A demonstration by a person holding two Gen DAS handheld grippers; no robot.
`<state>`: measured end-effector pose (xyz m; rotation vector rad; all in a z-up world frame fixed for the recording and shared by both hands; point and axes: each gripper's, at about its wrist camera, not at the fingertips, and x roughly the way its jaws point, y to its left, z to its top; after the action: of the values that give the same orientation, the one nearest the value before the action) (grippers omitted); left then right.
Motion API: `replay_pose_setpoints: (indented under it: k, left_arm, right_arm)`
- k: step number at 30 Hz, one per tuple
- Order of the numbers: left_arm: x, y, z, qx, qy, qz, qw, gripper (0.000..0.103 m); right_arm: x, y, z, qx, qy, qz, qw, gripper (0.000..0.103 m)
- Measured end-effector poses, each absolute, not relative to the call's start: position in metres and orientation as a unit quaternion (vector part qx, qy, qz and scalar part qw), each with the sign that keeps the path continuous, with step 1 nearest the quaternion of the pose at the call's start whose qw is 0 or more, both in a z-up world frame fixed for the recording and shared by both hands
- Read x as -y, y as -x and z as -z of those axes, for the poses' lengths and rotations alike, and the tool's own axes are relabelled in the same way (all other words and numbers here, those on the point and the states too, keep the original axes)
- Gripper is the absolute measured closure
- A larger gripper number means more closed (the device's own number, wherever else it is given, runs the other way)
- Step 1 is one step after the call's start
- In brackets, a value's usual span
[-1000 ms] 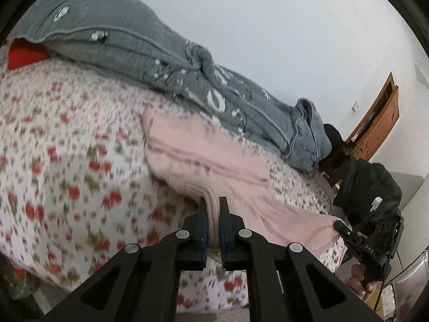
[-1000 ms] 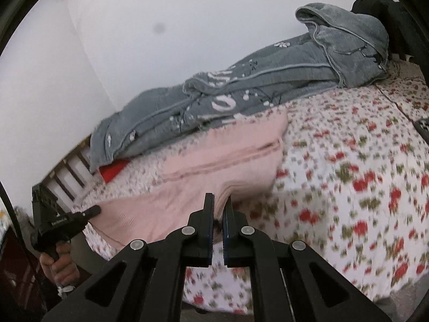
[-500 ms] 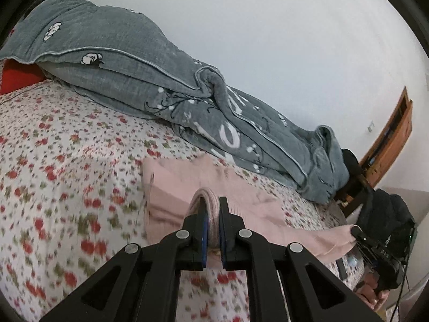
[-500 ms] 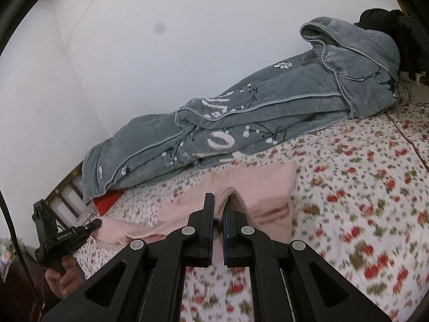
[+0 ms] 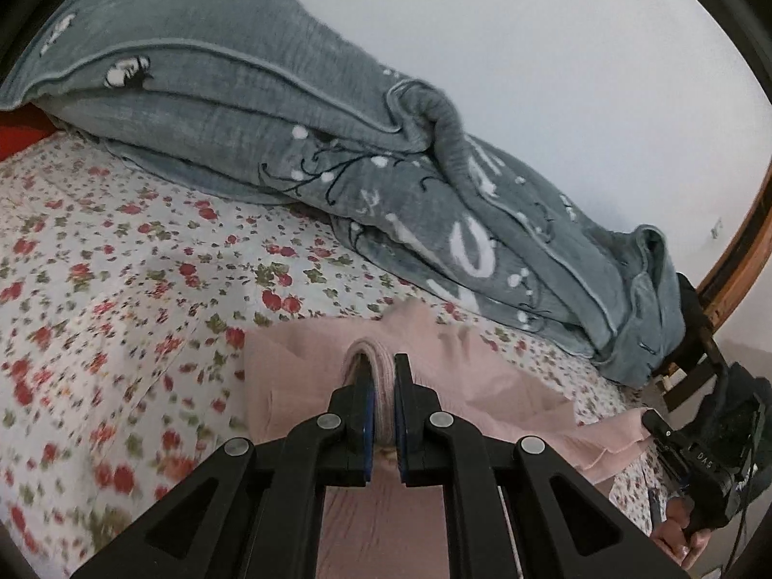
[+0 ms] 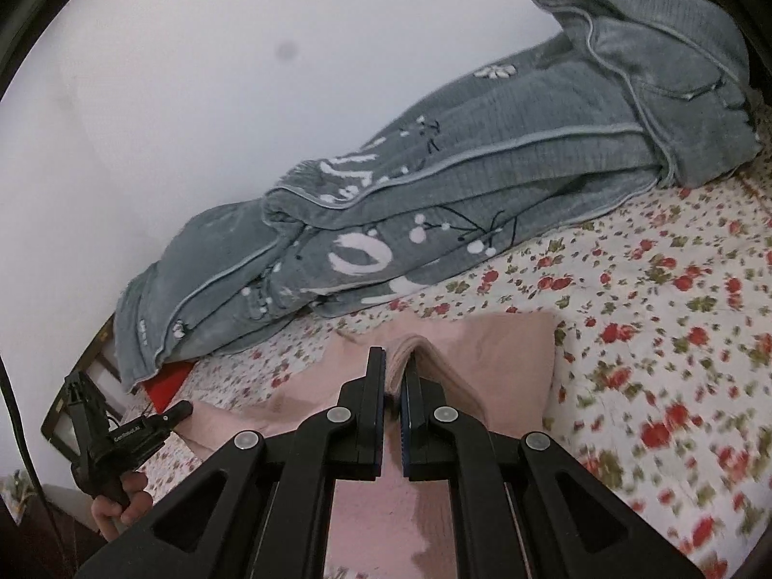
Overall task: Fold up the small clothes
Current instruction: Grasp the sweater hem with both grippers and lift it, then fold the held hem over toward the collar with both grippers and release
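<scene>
Black claw [image 5: 381, 376] arms, blue pads, silver screws.

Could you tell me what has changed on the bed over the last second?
Both grippers, left and right, carried the pink garment from the near edge of the floral sheet inward toward the grey blanket. Both stayed clamped on its bunched edge; the blanket lies as before.

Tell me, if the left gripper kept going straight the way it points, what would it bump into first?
Beyond the pink garment pinched in the left gripper, probably the flowered bedsheet just ahead, since it points downward. The rolled grey blanket lies further on; depth is hard to judge.
</scene>
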<state>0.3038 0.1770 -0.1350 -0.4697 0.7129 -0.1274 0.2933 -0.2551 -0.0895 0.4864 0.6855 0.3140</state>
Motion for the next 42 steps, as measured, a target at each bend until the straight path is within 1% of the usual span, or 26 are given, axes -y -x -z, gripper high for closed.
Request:
replay_pose_setpoints:
  k: [8,11,13,14,15,16,17,18,20,22,28,29,30,32,33,34,36,40,42]
  left_arm:
    - [-0.178,-0.362,0.169,-0.386,0.211,0.063,0.896,0.095]
    - [-0.181,-0.377,0.182,-0.405,0.221,0.07,0.885,0.092]
    - [-0.183,-0.384,0.189,-0.423,0.226,0.076,0.874,0.089]
    - [-0.183,-0.385,0.191,-0.428,0.224,0.082,0.872,0.084]
    - [-0.182,-0.384,0.191,-0.428,0.215,0.085,0.874,0.077]
    - [-0.181,-0.382,0.19,-0.424,0.205,0.08,0.879,0.071]
    - [-0.181,-0.381,0.188,-0.418,0.193,0.074,0.885,0.054]
    - [-0.181,-0.377,0.184,-0.403,0.182,0.069,0.894,0.041]
    - [-0.183,-0.373,0.178,-0.38,0.18,0.07,0.905,0.04]
    - [-0.182,-0.376,0.177,-0.381,0.172,0.067,0.906,0.04]
    - [-0.168,-0.392,0.196,-0.406,0.141,0.052,0.902,0.042]
    - [-0.165,-0.393,0.202,-0.408,0.132,0.05,0.902,0.045]
    - [-0.163,-0.393,0.206,-0.409,0.123,0.05,0.903,0.059]
    - [-0.16,-0.392,0.212,-0.414,0.108,0.05,0.902,0.076]
    - [-0.16,-0.392,0.213,-0.412,0.103,0.052,0.904,0.088]
    - [-0.16,-0.391,0.213,-0.408,0.101,0.059,0.905,0.091]
    - [-0.164,-0.387,0.208,-0.393,0.104,0.057,0.912,0.092]
    - [-0.174,-0.382,0.205,-0.381,0.107,0.039,0.917,0.096]
    - [-0.175,-0.384,0.21,-0.393,0.109,0.043,0.912,0.096]
  right_arm:
    - [0.244,-0.359,0.13,-0.361,-0.21,-0.127,0.9,0.098]
    - [0.239,-0.374,0.14,-0.367,-0.183,-0.105,0.906,0.097]
    - [0.237,-0.381,0.148,-0.379,-0.174,-0.097,0.904,0.089]
    - [0.237,-0.384,0.152,-0.387,-0.169,-0.097,0.902,0.086]
    - [0.236,-0.387,0.156,-0.394,-0.16,-0.097,0.9,0.079]
    - [0.237,-0.387,0.157,-0.397,-0.15,-0.093,0.901,0.078]
    - [0.237,-0.388,0.158,-0.4,-0.134,-0.087,0.902,0.078]
    - [0.236,-0.387,0.158,-0.4,-0.118,-0.085,0.905,0.077]
    - [0.238,-0.387,0.157,-0.397,-0.099,-0.082,0.909,0.072]
    - [0.239,-0.389,0.157,-0.399,-0.091,-0.083,0.909,0.067]
    - [0.23,-0.403,0.179,-0.433,-0.071,-0.086,0.895,0.067]
    - [0.23,-0.404,0.183,-0.435,-0.068,-0.083,0.894,0.067]
    - [0.229,-0.406,0.188,-0.439,-0.067,-0.082,0.892,0.067]
    - [0.23,-0.408,0.193,-0.447,-0.069,-0.08,0.888,0.073]
    - [0.23,-0.409,0.194,-0.446,-0.069,-0.08,0.889,0.081]
    - [0.23,-0.409,0.194,-0.446,-0.068,-0.085,0.889,0.093]
    - [0.225,-0.408,0.195,-0.442,-0.059,-0.092,0.89,0.097]
    - [0.233,-0.395,0.181,-0.392,-0.078,-0.094,0.912,0.098]
    - [0.234,-0.4,0.187,-0.409,-0.081,-0.087,0.905,0.098]
